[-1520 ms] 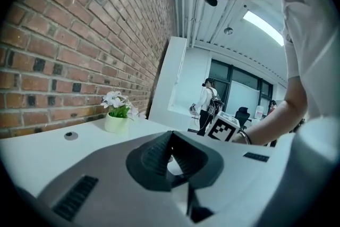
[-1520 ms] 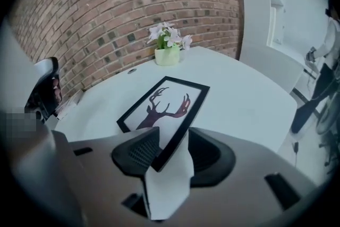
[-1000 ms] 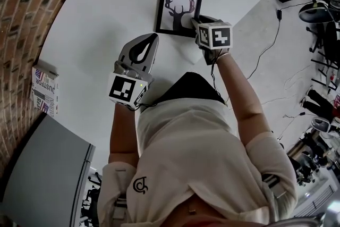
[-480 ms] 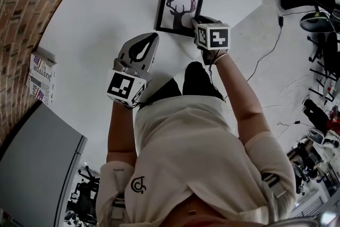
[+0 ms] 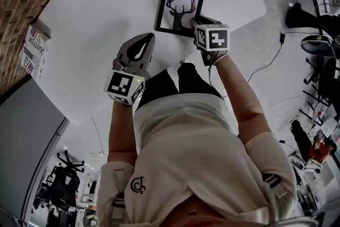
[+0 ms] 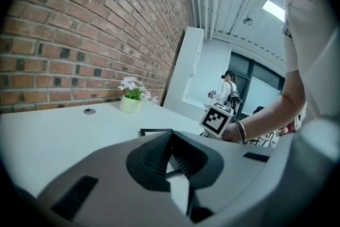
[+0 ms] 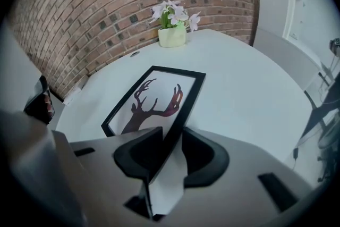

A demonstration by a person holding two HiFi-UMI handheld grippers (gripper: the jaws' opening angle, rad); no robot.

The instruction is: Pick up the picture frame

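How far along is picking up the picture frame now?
Approach looks done: the right edge of the picture frame sits between the jaws of the right gripper. In hand: the grip, though I cannot tell if they press it. Left: the lift; the frame seems flat on the table.

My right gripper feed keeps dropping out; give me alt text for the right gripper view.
The right gripper has its jaws apart astride the near right edge of a black picture frame with a deer silhouette, lying on the white table. Beyond it, a potted plant stands by a brick wall.
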